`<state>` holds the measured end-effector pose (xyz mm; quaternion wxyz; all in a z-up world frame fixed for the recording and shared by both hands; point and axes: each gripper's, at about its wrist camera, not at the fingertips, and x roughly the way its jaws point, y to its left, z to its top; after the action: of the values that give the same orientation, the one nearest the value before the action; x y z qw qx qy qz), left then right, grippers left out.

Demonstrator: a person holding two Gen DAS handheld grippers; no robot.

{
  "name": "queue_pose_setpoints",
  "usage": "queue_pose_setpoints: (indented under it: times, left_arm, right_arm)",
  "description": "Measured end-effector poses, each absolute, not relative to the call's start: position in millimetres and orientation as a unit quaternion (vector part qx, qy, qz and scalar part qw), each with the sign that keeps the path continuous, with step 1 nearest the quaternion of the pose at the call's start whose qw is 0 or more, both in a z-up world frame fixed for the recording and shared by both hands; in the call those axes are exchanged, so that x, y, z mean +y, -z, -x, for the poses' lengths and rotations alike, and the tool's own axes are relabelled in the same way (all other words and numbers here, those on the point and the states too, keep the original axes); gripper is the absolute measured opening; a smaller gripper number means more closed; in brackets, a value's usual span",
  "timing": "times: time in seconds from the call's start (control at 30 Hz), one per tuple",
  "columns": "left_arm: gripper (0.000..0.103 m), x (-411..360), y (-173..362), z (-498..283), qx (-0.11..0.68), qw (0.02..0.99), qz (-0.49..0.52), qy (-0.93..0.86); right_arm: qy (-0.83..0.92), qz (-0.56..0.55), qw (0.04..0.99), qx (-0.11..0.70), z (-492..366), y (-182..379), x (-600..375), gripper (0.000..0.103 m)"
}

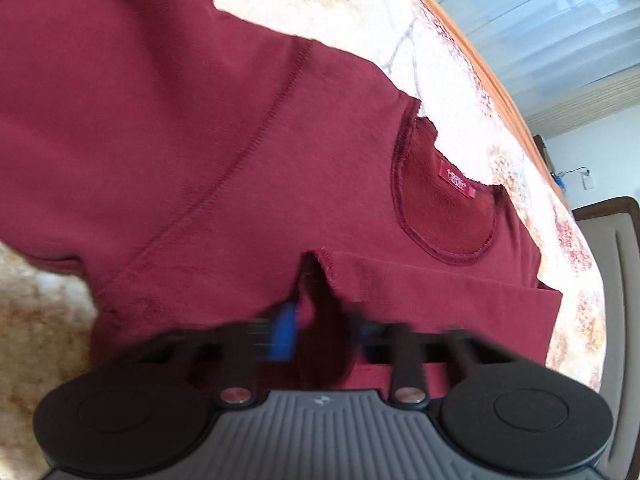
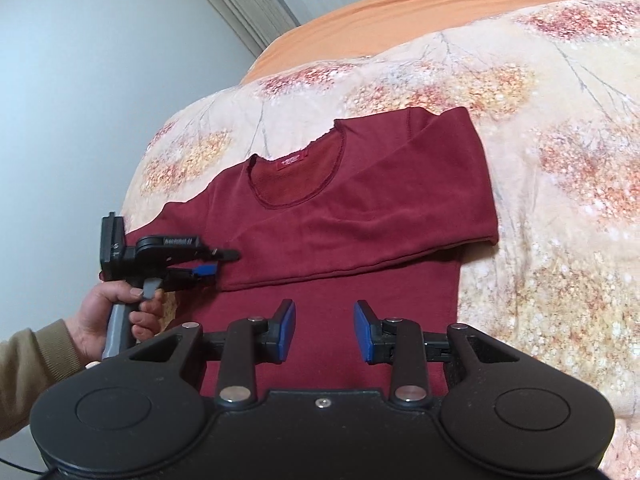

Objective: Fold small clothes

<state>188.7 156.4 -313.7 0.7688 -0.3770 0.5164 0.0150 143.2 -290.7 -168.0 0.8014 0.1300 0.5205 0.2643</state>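
A dark red long-sleeved shirt (image 2: pixel 360 216) lies front up on a floral bedspread (image 2: pixel 540 120), its neck toward the far side and one sleeve (image 2: pixel 420 184) folded across the chest. It fills the left wrist view (image 1: pixel 200 140). My left gripper (image 1: pixel 320 320) is blurred, with a fold of the shirt's cloth between its blue pads (image 1: pixel 285 332). In the right wrist view the left gripper (image 2: pixel 216 262) sits at the shirt's left edge. My right gripper (image 2: pixel 325 330) is open and empty above the shirt's lower part.
An orange sheet (image 2: pixel 400 12) covers the bed beyond the bedspread. A white wall and ribbed trim (image 2: pixel 240 0) stand to the left. A window with curtains (image 1: pixel 540 20) and a padded chair (image 1: pixel 624 260) show in the left wrist view.
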Motion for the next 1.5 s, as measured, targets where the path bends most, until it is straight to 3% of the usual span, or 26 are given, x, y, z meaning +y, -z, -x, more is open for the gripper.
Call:
queue_pose_setpoints:
  times: [0.17, 0.33, 0.4, 0.47, 0.53, 0.8, 0.83, 0.87, 0.9, 1.1, 1.37, 1.43, 1.5]
  left_arm:
    - [0.000, 167, 282, -170, 0.470, 0.806, 0.360, -0.020]
    - [0.000, 192, 275, -162, 0.466, 0.801, 0.374, -0.029]
    - [0.007, 186, 279, -169, 0.488, 0.791, 0.369, -0.004]
    - [0.026, 175, 282, -174, 0.504, 0.789, 0.350, 0.017]
    - [0.034, 168, 288, -178, 0.512, 0.785, 0.348, 0.026]
    - [0.035, 154, 319, -185, 0.524, 0.766, 0.371, 0.033]
    - [0.034, 149, 322, -189, 0.520, 0.767, 0.375, 0.032]
    - [0.009, 150, 322, -188, 0.516, 0.770, 0.375, 0.028]
    - [0.004, 151, 319, -187, 0.514, 0.776, 0.366, 0.022]
    - [0.002, 165, 270, -170, 0.453, 0.829, 0.329, -0.021]
    - [0.002, 194, 268, -153, 0.484, 0.824, 0.288, -0.069]
    - [0.002, 199, 267, -150, 0.475, 0.824, 0.299, -0.081]
    - [0.002, 203, 265, -147, 0.468, 0.824, 0.308, -0.086]
  right_arm:
    - [-0.260, -0.138, 0.805, 0.515, -151, 171, -295, 0.036]
    - [-0.242, -0.150, 0.813, 0.507, -174, 180, -301, 0.036]
    - [-0.241, -0.156, 0.815, 0.504, -183, 180, -303, 0.036]
    - [-0.243, -0.156, 0.817, 0.498, -188, 178, -302, 0.036]
    - [-0.246, -0.155, 0.818, 0.496, -191, 175, -302, 0.036]
    - [-0.237, -0.148, 0.819, 0.501, -195, 178, -309, 0.036]
    - [-0.236, -0.148, 0.819, 0.501, -195, 178, -310, 0.036]
    - [-0.236, -0.147, 0.820, 0.501, -195, 178, -311, 0.036]
    - [-0.235, -0.146, 0.820, 0.501, -195, 178, -312, 0.036]
    - [-0.225, -0.154, 0.829, 0.488, -209, 181, -323, 0.036]
    - [-0.204, -0.197, 0.841, 0.461, -295, 226, -335, 0.036]
    - [-0.215, -0.215, 0.837, 0.454, -319, 237, -334, 0.045]
    - [-0.218, -0.223, 0.833, 0.457, -338, 248, -330, 0.046]
